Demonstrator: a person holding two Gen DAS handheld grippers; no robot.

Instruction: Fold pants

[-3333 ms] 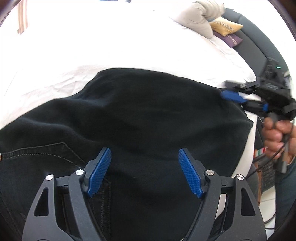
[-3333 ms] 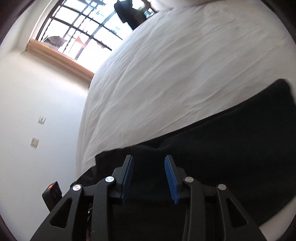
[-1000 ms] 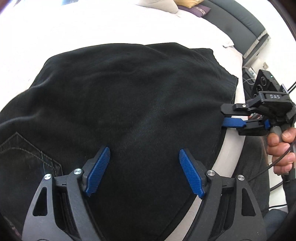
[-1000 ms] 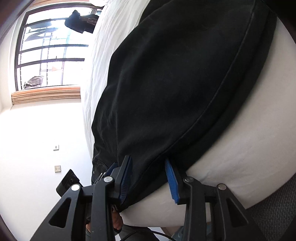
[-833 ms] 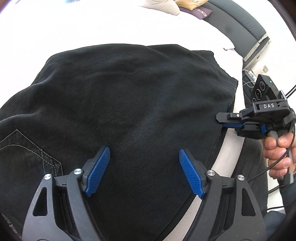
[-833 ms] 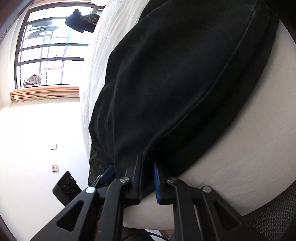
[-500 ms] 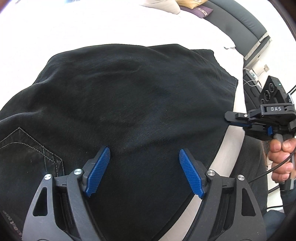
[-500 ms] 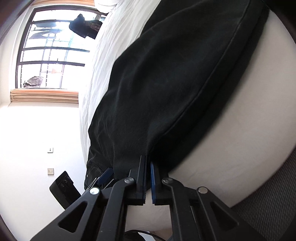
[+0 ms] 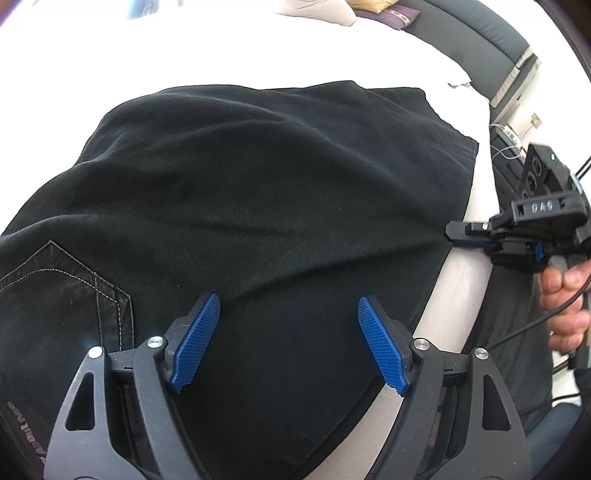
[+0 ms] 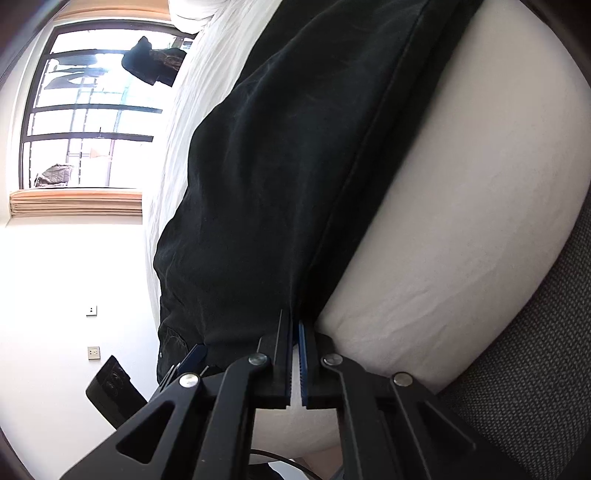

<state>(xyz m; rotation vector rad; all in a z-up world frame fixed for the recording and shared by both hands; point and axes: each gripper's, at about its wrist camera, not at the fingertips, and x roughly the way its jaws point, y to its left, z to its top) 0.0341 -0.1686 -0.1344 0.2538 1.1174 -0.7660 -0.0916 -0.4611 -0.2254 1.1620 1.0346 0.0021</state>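
Observation:
Black pants (image 9: 258, 192) lie spread on a white bed (image 9: 221, 48), with a stitched back pocket (image 9: 62, 280) at the left. My left gripper (image 9: 288, 332) is open and hovers just above the fabric near the bed's front edge. My right gripper (image 10: 295, 325) is shut on the pants' edge (image 10: 306, 288) at the side of the mattress. It also shows in the left wrist view (image 9: 452, 232), pinching the pants' right edge, which it pulls taut.
A dark headboard (image 9: 480, 33) and pillows (image 9: 332, 11) lie at the far end. A grey fabric surface (image 10: 535, 350) sits beside the mattress (image 10: 461, 221). A window (image 10: 92, 110) and white wall with sockets (image 10: 92, 350) are behind.
My right gripper has closed on the pants' edge at the mattress side and pulled it slightly outward. My left gripper stays open over the fabric.

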